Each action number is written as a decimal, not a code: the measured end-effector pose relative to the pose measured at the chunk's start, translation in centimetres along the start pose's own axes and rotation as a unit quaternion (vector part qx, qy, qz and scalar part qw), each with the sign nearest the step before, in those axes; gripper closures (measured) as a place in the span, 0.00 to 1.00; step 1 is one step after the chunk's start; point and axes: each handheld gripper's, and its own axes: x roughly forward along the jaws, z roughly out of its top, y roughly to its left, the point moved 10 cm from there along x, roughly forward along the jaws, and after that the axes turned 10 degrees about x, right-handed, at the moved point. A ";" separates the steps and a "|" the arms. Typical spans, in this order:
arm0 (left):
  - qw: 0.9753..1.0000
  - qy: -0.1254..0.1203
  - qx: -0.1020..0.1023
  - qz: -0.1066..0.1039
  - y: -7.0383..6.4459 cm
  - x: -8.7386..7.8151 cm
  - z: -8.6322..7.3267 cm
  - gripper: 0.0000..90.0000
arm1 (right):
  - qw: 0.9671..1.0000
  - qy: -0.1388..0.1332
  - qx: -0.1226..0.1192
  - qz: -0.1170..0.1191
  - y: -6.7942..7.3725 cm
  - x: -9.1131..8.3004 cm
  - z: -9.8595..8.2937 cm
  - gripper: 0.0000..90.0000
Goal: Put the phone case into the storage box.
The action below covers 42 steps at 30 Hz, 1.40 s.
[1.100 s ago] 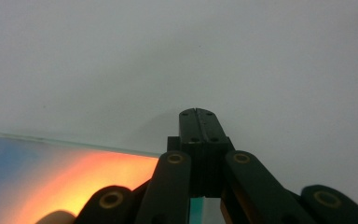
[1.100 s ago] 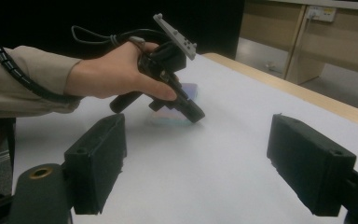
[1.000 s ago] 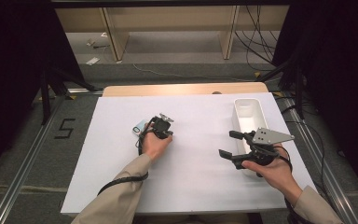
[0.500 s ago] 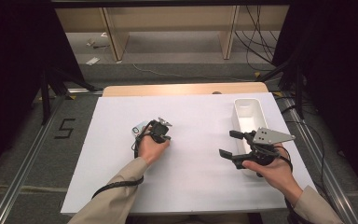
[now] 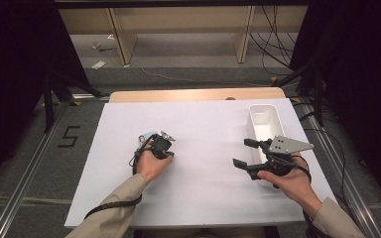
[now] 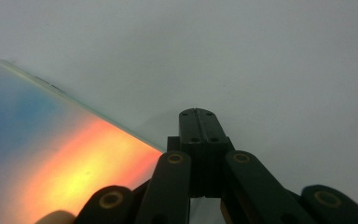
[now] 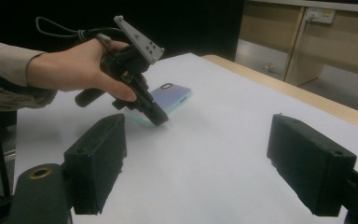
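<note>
1. The left tongs (image 5: 161, 147) are seen pressed together, with nothing between them, their tip lying against the long edge of a phone (image 7: 165, 100) that rests on the white sheet of the bench (image 5: 203, 198), left of its middle.
2. The right tongs (image 5: 244, 152) are held wide apart and empty, beside a white bin (image 5: 264, 119) at the right edge.
3. A slip is judged likely: with the tip shut, the phone could only be pushed and might skate or spin on the smooth sheet.
4. Open sheet is left between the two hands; the bin's wall sits close behind the right tongs and could be knocked.
</note>
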 end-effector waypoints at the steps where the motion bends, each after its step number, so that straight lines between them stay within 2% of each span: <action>1: 1.000 0.001 -0.001 0.000 0.0 -0.1 -0.2 1.00 | 1.000 0.000 0.000 0.000 0.0 0.0 0.0 0.23; 5: 1.000 0.005 -0.010 -0.002 0.3 -0.6 -1.0 1.00 | 1.000 -0.001 0.000 0.000 0.0 0.0 0.0 0.23; 7: 1.000 0.014 -0.010 0.002 0.6 -0.9 -1.8 1.00 | 1.000 0.000 0.001 0.001 0.0 0.0 0.0 0.23; 12: 0.999 0.020 -0.026 0.004 1.4 -1.9 -3.4 1.00 | 1.000 0.001 -0.001 0.001 0.0 0.0 0.0 0.23; 23: 0.998 0.036 -0.051 0.006 2.8 -3.4 -5.9 1.00 | 1.000 0.001 -0.002 0.002 0.1 0.1 0.0 0.23; 30: 0.997 0.051 -0.060 0.026 4.0 -4.4 -7.5 1.00 | 1.000 0.000 -0.003 0.003 0.1 0.1 0.1 0.23; 42: 0.993 0.063 -0.086 0.040 5.6 -5.3 -9.1 1.00 | 1.000 -0.002 -0.005 0.001 0.0 0.0 0.2 0.23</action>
